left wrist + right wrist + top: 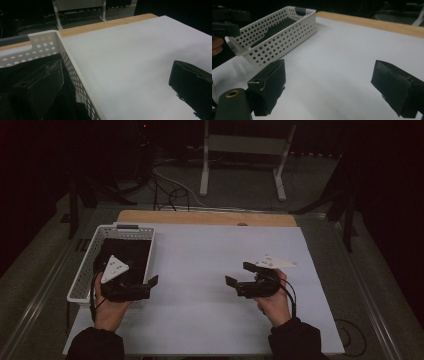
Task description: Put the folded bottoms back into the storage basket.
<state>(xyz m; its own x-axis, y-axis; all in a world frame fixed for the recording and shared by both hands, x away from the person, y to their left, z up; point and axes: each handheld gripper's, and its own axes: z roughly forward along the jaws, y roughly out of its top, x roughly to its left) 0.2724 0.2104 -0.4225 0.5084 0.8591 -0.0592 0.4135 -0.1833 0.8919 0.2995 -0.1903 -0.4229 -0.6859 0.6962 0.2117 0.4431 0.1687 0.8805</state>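
A white perforated basket (125, 228) stands at the table's left with a black cloth (129, 254) lying in it. My left gripper (135, 277) hovers open at the basket's near right corner. In the left gripper view its jaws straddle the basket wall (75, 72): one is over the black cloth (15, 72), the other over the white sheet. My right gripper (240, 274) is held open above the sheet at centre right, with nothing between its fingers. The right gripper view (333, 87) looks toward the basket (282, 35) and the cloth (277, 26).
A white sheet (210, 250) covers the tabletop, with a wooden strip (200, 217) bare at the far edge. Beyond it stand a white frame's legs (204, 170) and floor cables (172, 195). The left hand and its gripper (224, 23) appear at the right gripper view's top left.
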